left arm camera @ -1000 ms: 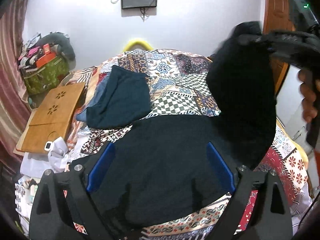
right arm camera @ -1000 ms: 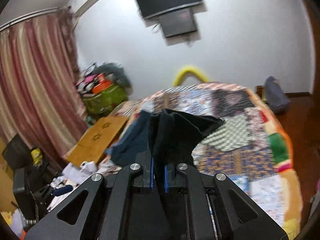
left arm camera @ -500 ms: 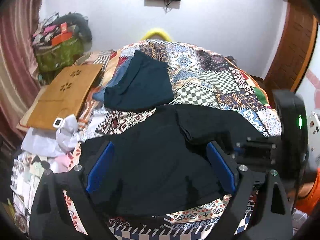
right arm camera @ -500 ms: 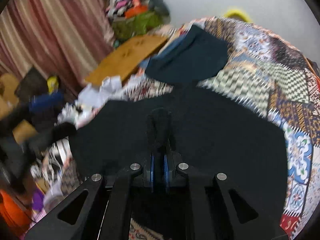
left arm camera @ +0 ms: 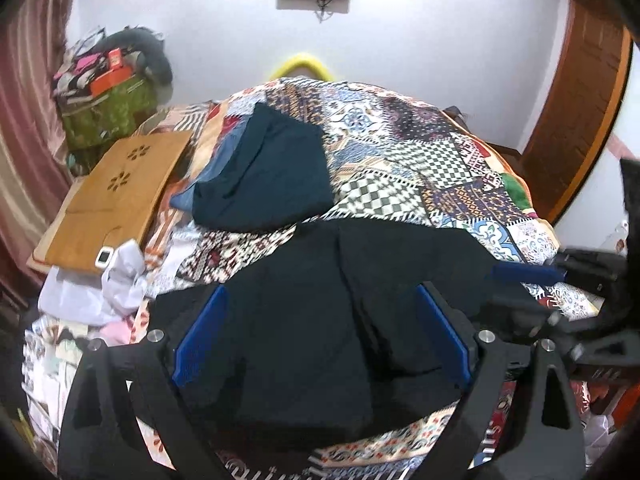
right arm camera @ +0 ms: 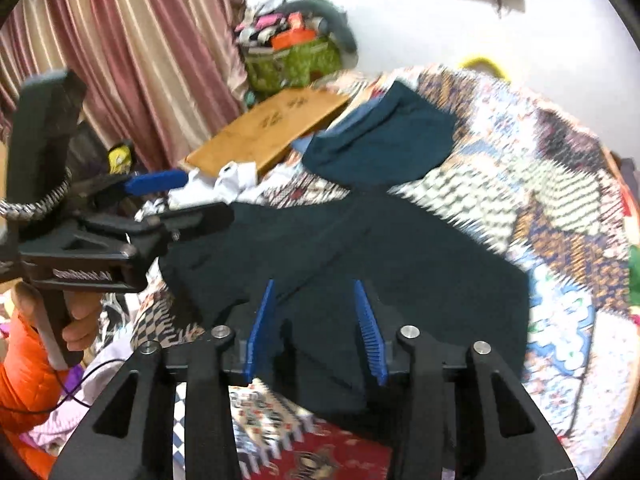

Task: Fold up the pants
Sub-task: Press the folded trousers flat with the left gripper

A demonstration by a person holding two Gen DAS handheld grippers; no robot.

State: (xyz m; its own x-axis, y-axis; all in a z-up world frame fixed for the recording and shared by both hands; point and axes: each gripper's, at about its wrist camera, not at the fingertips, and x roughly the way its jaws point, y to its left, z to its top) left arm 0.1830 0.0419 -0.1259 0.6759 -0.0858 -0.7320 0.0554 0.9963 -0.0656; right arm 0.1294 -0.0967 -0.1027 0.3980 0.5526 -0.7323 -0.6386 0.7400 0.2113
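The black pants (left arm camera: 320, 320) lie folded over on the patchwork bedspread (left arm camera: 420, 168); they also show in the right wrist view (right arm camera: 380, 256). My left gripper (left arm camera: 320, 344) is open above the pants, holding nothing. It shows from the side in the right wrist view (right arm camera: 176, 196). My right gripper (right arm camera: 316, 324) is open over the near edge of the pants and empty. It shows at the right edge of the left wrist view (left arm camera: 532, 284).
A folded dark teal garment (left arm camera: 268, 176) lies further back on the bed. A wooden lap tray (left arm camera: 112, 196) and white crumpled items (left arm camera: 120, 276) sit to the left. A green bag (left arm camera: 104, 116) and curtains (right arm camera: 132, 52) stand beyond.
My right gripper carried the lifted pants leg down across the pants, laid it flat and opened. My left gripper stayed open over the pants.
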